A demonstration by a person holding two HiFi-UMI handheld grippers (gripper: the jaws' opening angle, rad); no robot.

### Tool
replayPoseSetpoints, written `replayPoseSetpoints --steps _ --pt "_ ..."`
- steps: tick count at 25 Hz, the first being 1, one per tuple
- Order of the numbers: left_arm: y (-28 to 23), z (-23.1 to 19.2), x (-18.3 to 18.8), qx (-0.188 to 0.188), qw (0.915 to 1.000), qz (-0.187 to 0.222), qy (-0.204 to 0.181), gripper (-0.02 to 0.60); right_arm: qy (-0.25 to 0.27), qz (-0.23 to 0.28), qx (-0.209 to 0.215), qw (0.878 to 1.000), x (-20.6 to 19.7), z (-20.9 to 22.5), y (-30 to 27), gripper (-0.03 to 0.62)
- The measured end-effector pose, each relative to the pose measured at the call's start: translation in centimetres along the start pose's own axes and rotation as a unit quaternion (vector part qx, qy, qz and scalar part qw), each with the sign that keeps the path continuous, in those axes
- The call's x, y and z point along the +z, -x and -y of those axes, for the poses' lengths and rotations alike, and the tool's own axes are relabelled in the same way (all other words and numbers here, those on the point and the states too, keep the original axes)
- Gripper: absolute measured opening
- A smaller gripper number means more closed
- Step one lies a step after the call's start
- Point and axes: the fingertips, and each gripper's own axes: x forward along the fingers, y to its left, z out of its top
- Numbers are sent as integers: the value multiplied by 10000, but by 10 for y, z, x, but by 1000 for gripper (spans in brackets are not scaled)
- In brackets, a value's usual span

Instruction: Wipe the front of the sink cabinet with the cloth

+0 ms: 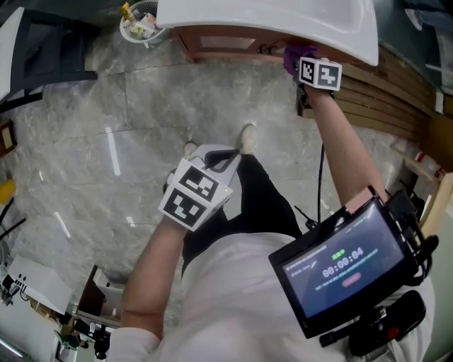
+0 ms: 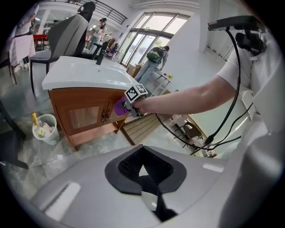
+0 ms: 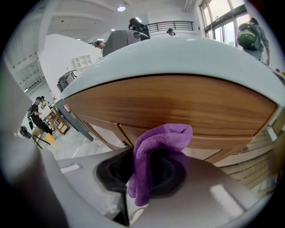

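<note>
At far left, a white wastebasket (image 1: pixel 141 25) stands on the pale marble floor (image 1: pixel 85 141) beside the sink cabinet (image 2: pixel 84 116). The left hand-held gripper (image 1: pixel 223 157) hangs idle at the person's side over the floor, well apart from the work. Its jaws are pressed together with nothing between them.

Centre frame, the white basin (image 1: pixel 283 18) overhangs the cabinet's wooden front. The paired door handles (image 2: pixel 105 115) sit below it.

To the right, the right hand-held gripper (image 1: pixel 301 65) reaches up under the basin lip, clenched on a purple microfibre cloth (image 3: pixel 160 142). The cloth folds out of the jaws and sits at the top rail of the cabinet front. Whether it presses on the wood or hovers just off it cannot be told.

A wooden slatted board (image 1: pixel 382 99) lies on the floor at far right, and a black cable (image 1: pixel 322 177) trails along the outstretched arm.

The likeliest trouble from here is the grip. The jaws pinch only a fold, so dragging it along the wood could pull the cloth free. The cloth could also snag on the door handles lower down. With so little room under the lip, the marker cube (image 1: pixel 318 73) may knock the basin.
</note>
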Motion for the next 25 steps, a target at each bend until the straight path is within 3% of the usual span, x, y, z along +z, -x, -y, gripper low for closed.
replayPoseSetpoints --steps 25 --pt "80 -47 -71 245 9992 91 315 5 485 -37 587 9971 32 -183 -55 72"
